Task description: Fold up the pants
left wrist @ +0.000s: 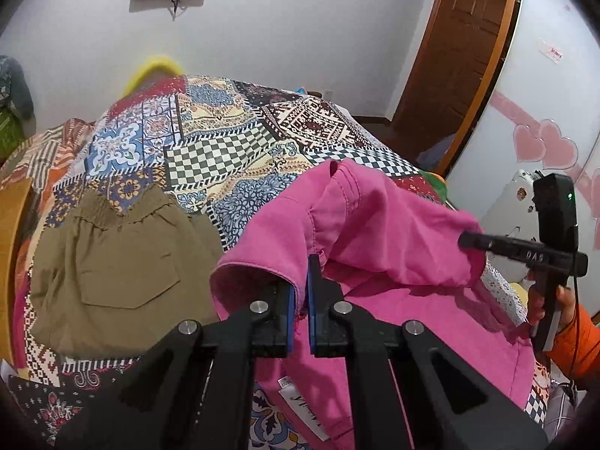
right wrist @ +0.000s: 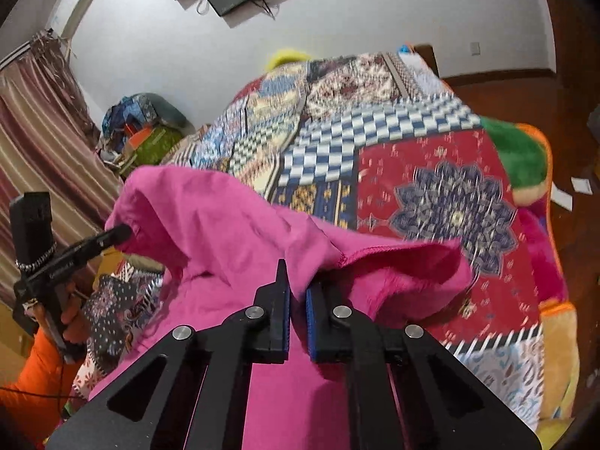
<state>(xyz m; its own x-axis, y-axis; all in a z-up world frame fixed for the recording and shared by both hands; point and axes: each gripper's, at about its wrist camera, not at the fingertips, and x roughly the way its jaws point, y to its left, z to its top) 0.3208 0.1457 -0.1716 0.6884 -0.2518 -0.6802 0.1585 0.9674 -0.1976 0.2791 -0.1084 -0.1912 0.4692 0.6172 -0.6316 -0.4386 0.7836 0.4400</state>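
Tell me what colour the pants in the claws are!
Bright pink pants, clearest in the left wrist view.

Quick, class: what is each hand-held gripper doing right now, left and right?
Left hand-held gripper: closed on the pink pants.
Right hand-held gripper: closed on the same pants.

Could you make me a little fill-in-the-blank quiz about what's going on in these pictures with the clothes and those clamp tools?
1. Both clamps grip the ____ pants.
2. The left gripper and the right gripper are both ____ on the fabric.
3. On the patchwork quilt, beside those pants, lies an olive ____.
4. The sleeve of the person holding the tools is ____.

Missing words: pink; shut; skirt; orange
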